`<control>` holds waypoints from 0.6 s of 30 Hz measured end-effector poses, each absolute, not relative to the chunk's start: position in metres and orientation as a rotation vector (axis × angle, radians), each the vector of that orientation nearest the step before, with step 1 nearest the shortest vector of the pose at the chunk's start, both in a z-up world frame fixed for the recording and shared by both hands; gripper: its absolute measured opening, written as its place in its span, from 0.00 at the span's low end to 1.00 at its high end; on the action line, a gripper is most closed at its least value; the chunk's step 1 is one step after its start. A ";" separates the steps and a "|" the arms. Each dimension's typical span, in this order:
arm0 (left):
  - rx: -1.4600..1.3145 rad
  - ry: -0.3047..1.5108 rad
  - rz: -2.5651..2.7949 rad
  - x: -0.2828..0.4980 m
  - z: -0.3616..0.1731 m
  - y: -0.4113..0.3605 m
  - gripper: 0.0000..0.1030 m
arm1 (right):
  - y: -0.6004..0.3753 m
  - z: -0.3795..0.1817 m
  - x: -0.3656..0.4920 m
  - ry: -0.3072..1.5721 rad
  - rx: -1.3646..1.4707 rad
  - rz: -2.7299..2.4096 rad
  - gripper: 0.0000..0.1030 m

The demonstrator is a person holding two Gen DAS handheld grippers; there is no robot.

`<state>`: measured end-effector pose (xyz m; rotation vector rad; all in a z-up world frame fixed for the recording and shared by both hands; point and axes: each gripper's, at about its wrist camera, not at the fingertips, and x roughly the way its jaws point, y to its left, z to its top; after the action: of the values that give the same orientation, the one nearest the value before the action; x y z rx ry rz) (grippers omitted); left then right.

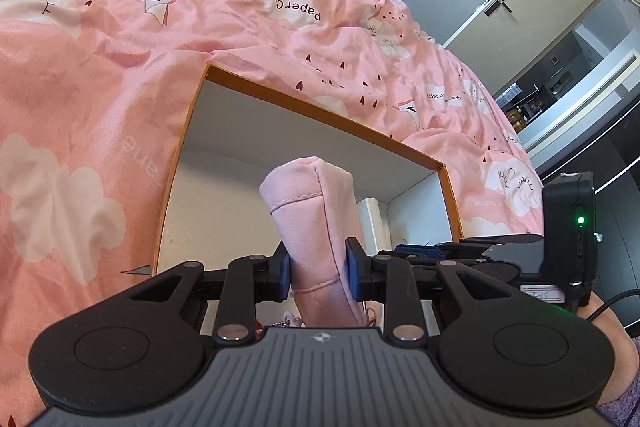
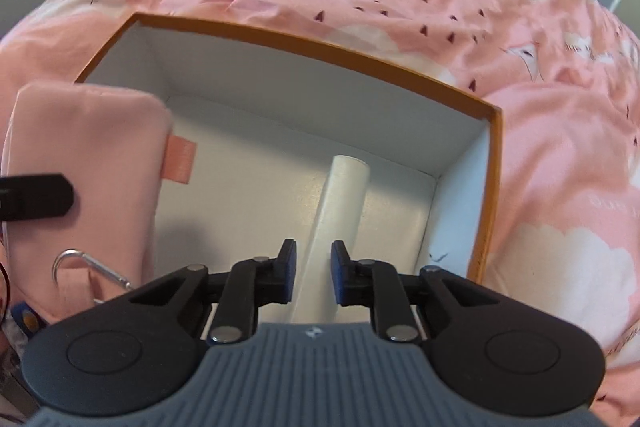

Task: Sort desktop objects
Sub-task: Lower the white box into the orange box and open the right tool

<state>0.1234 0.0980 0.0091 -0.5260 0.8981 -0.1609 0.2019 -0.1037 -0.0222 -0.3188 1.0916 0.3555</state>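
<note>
My left gripper (image 1: pixel 318 263) is shut on a pink fabric pouch (image 1: pixel 312 211) and holds it upright over the near-left part of an orange-rimmed white box (image 1: pixel 320 107). In the right wrist view the pouch (image 2: pixel 88 167) hangs at the box's (image 2: pixel 304 43) left side, with a silver carabiner (image 2: pixel 92 267) on it. A white tube (image 2: pixel 344 195) lies on the box floor and points away from me. My right gripper (image 2: pixel 314 267) hovers over the tube's near end. Its blue pads stand a little apart, with a sliver of space at the left pad, and they do not press the tube.
The box sits on a rumpled pink bedspread (image 1: pixel 120 67) printed with clouds and paper cranes. It rises around the box on the far and side edges. A cream door and a hallway (image 1: pixel 560 47) lie beyond on the right. A person's arm (image 1: pixel 612 347) is at the lower right.
</note>
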 end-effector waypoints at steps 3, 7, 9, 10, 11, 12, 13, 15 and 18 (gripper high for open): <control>-0.529 0.894 -0.162 0.124 0.009 0.099 0.30 | -0.114 -0.026 0.209 1.129 -0.262 0.334 0.20; -0.545 0.895 -0.162 0.126 0.006 0.104 0.30 | -0.129 -0.036 0.216 1.206 -0.153 0.346 0.26; -0.547 0.895 -0.163 0.126 0.005 0.105 0.30 | -0.129 -0.039 0.213 1.215 -0.139 0.341 0.27; -0.545 0.895 -0.161 0.127 0.005 0.105 0.30 | -0.129 -0.040 0.212 1.211 -0.136 0.334 0.27; -0.543 0.895 -0.160 0.127 0.005 0.105 0.30 | -0.126 -0.040 0.211 1.207 -0.141 0.329 0.27; -0.541 0.896 -0.158 0.126 0.006 0.105 0.30 | -0.122 -0.039 0.209 1.200 -0.154 0.324 0.27; -0.539 0.896 -0.156 0.125 0.005 0.104 0.30 | -0.116 -0.039 0.206 1.191 -0.185 0.321 0.26; -0.535 0.896 -0.152 0.123 0.006 0.104 0.30 | -0.097 -0.039 0.198 1.156 -0.304 0.332 0.26; -0.535 0.895 -0.151 0.122 0.006 0.104 0.30 | -0.063 -0.044 0.178 1.075 -0.547 0.345 0.25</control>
<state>0.1224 0.1040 0.0061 -0.5351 0.8947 -0.1508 0.1783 -0.0632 -0.0436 -0.5468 1.0754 0.3447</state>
